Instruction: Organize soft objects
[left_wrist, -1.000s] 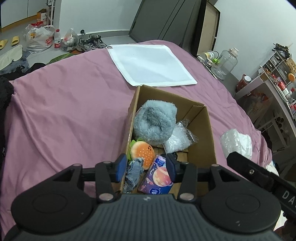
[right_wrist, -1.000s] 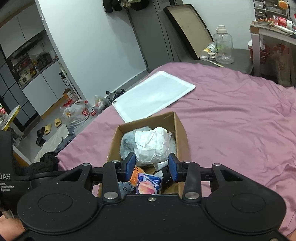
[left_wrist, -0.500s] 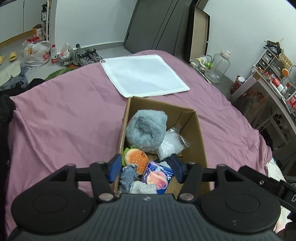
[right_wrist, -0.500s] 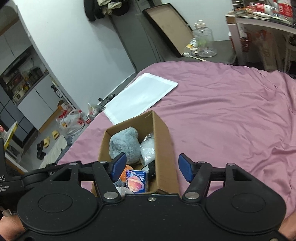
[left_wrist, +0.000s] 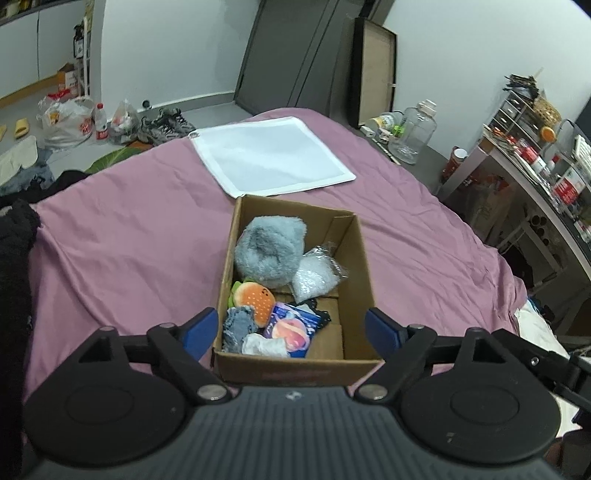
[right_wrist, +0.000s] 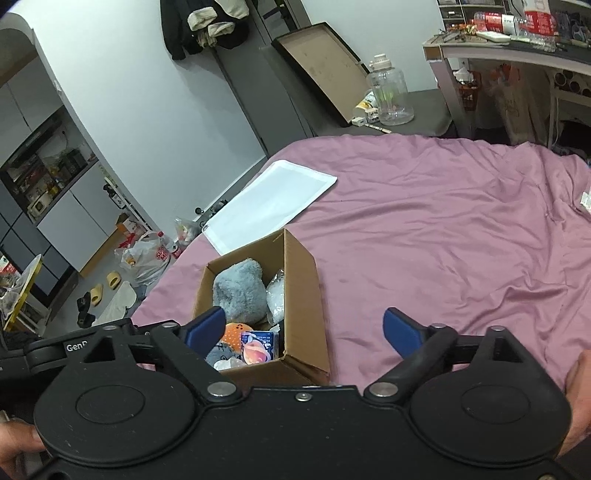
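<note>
An open cardboard box (left_wrist: 360, 266) sits on the purple bedspread (left_wrist: 129, 251). Inside lie a grey fluffy plush (left_wrist: 271, 251), a clear plastic bag (left_wrist: 314, 275), an orange burger plush (left_wrist: 255, 297), a peach-printed tissue pack (left_wrist: 291, 328), a grey-blue cloth (left_wrist: 238, 325) and a crumpled white piece (left_wrist: 264, 343). My left gripper (left_wrist: 291, 328) hangs open above the box's near end, holding nothing. The right wrist view has the same box (right_wrist: 303, 280) with the grey plush (right_wrist: 240, 291) and burger plush (right_wrist: 236, 332). My right gripper (right_wrist: 303, 328) is wide open and empty, straddling the box's near right corner.
A flat white mat (left_wrist: 273, 158) lies on the bed beyond the box. A glass jar (left_wrist: 415, 133) and a cluttered desk (left_wrist: 535, 177) stand to the right. Bags and shoes (left_wrist: 110, 125) litter the floor at the far left. Dark clothing (left_wrist: 14, 251) lies at the bed's left edge.
The right gripper let go of the crumpled white piece, which now lies in the box, then opened wide and drew back. The left gripper also opened and pulled back.
</note>
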